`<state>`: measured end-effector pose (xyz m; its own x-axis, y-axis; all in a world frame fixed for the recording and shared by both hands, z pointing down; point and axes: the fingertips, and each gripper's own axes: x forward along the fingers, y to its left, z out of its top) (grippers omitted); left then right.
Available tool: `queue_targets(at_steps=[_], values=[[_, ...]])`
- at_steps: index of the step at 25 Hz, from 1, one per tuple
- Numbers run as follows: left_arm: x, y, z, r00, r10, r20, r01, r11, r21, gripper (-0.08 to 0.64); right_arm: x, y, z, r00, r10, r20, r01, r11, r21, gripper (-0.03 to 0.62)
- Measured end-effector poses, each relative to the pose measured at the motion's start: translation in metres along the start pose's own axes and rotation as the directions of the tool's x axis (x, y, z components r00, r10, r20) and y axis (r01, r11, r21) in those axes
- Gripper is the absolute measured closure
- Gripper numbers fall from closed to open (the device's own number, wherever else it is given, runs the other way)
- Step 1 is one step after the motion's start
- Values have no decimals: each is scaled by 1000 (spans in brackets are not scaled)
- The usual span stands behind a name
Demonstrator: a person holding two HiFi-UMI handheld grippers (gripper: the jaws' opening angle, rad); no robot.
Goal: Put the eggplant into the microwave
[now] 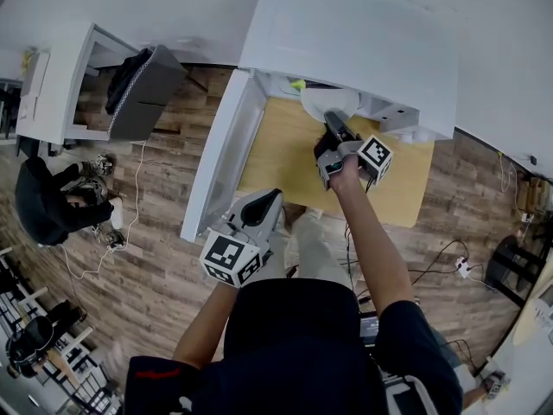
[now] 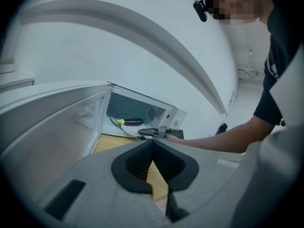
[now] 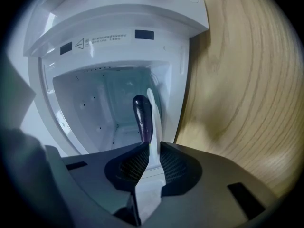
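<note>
The white microwave [image 1: 363, 24] stands on a wooden table [image 1: 406, 180] with its door [image 1: 220, 158] swung open to the left. A purple eggplant [image 2: 130, 122] with a green stem [image 1: 297, 85] lies on a white plate [image 1: 333, 102] in the opening of the oven. My right gripper [image 1: 333, 126] is shut on the near rim of that plate [image 3: 153, 148]. In the right gripper view the eggplant [image 3: 142, 118] lies just beyond the jaws, with the oven cavity [image 3: 109, 94] behind it. My left gripper [image 1: 263, 204] hangs back in front of the open door, its jaws [image 2: 152, 144] shut on nothing.
The open door [image 2: 52, 127] stands close on the left gripper's left side. A grey box with dark cloth [image 1: 143, 93] sits by a white cabinet at the upper left. A person in dark clothes [image 1: 52, 201] crouches on the wood floor, where cables [image 1: 449, 266] trail.
</note>
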<state>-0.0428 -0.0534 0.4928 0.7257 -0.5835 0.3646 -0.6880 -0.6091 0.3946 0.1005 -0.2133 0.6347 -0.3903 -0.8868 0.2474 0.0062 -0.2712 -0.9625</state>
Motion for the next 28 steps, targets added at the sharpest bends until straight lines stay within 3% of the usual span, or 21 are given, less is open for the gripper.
queue_targets(at_steps=[6, 28], values=[[1, 0, -1, 1000, 3, -3, -3, 1000, 1, 543, 7, -1, 4, 1000, -11, 5, 11, 1000, 12, 563], [2, 8, 1, 1000, 25, -9, -25, 1000, -6, 543, 32, 2, 17, 999, -28, 26, 28, 999, 27, 565]])
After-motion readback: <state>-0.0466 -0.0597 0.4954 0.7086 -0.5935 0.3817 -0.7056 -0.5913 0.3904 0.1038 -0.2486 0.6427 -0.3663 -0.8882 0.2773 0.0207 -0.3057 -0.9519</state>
